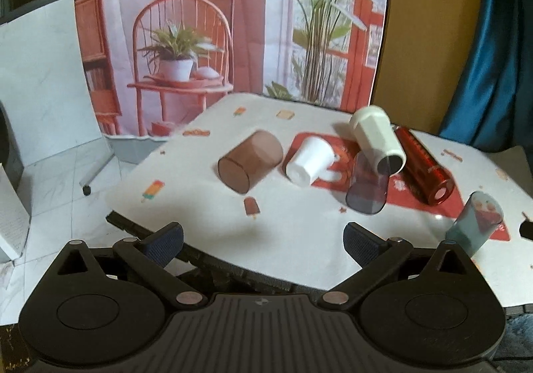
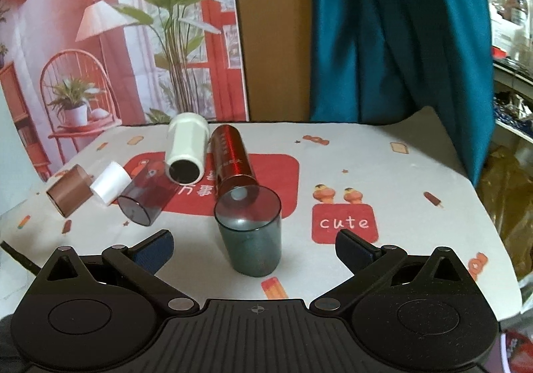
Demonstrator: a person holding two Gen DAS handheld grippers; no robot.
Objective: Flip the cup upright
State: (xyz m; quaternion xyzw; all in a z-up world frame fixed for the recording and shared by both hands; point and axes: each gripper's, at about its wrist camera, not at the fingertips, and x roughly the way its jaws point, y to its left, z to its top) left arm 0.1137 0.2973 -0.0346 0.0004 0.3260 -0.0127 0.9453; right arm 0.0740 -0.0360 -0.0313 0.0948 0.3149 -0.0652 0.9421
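A translucent teal cup stands upright on the table, mouth up, between the open fingers of my right gripper, which is not touching it. It also shows at the right edge of the left wrist view. Several cups lie on their sides further back: a brown one, a white one, a smoky grey one, a tall white tumbler and a red bottle. My left gripper is open and empty, above the table's near-left edge.
The table has a white cloth with red patches and ice-cream prints. A printed backdrop stands behind it, and a teal curtain hangs at the back right. White floor lies to the left of the table.
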